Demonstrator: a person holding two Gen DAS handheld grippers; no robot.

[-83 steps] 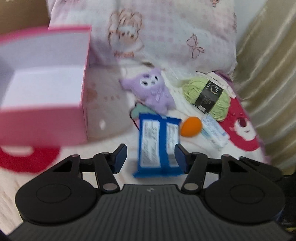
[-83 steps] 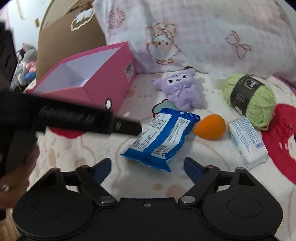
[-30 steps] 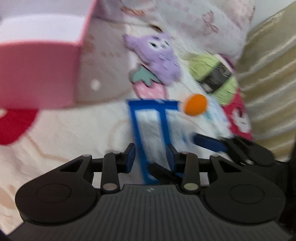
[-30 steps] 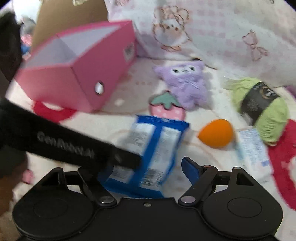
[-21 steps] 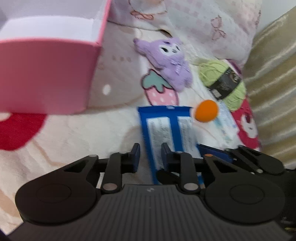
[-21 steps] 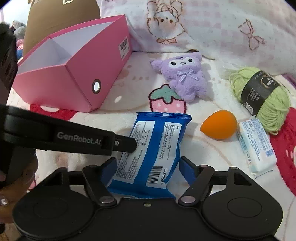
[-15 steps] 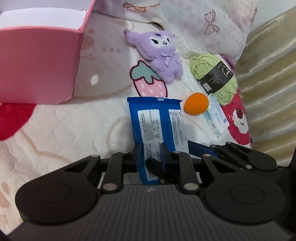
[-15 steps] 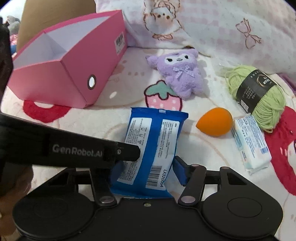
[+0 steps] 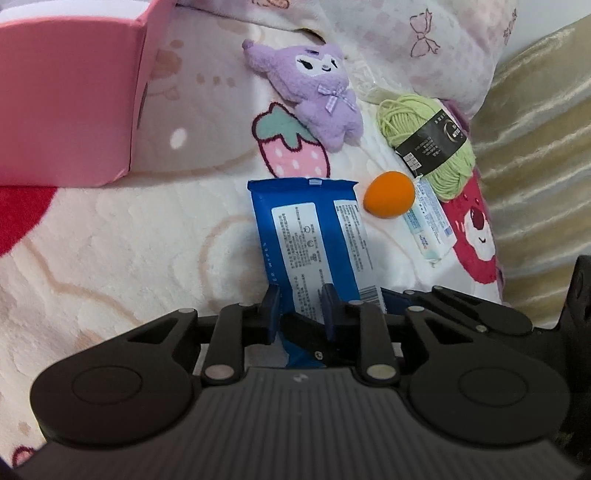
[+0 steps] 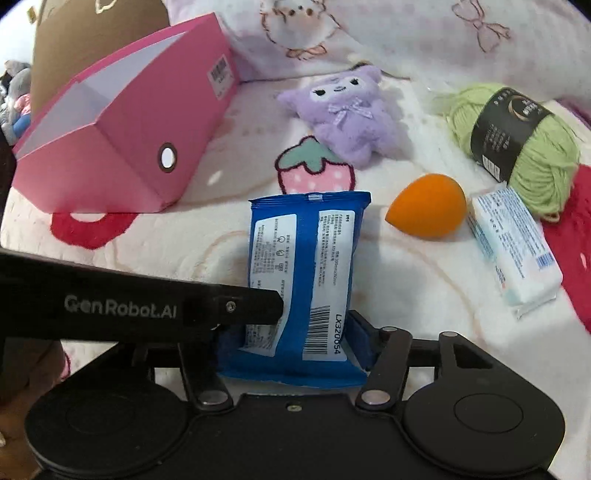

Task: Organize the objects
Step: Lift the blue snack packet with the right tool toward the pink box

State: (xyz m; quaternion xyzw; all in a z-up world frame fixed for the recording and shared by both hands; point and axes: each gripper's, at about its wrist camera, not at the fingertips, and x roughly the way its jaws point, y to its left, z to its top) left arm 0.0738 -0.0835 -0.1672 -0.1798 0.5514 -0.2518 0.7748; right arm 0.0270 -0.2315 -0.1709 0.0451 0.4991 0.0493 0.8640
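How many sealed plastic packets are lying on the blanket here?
2. The blue packet lies in the middle, its near end between both hand-held grippers. The small white packet lies at the right, beside the orange sponge and green yarn. The pink box's inside is partly hidden.

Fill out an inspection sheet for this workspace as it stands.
Surface: cream blanket with strawberry and red prints.
Job's things: blue packet lying flat; pink box open, nothing seen inside; purple plush, green yarn, orange sponge and white packet loose on the blanket.
Clutter: brown carton behind the box.
Grippers: left gripper shut on the blue packet's left edge; right gripper has just been closing, its fingers now against the packet's near end.
Cables: nothing seen.
Surroundings: printed pillow behind, beige curtain beside the bed.
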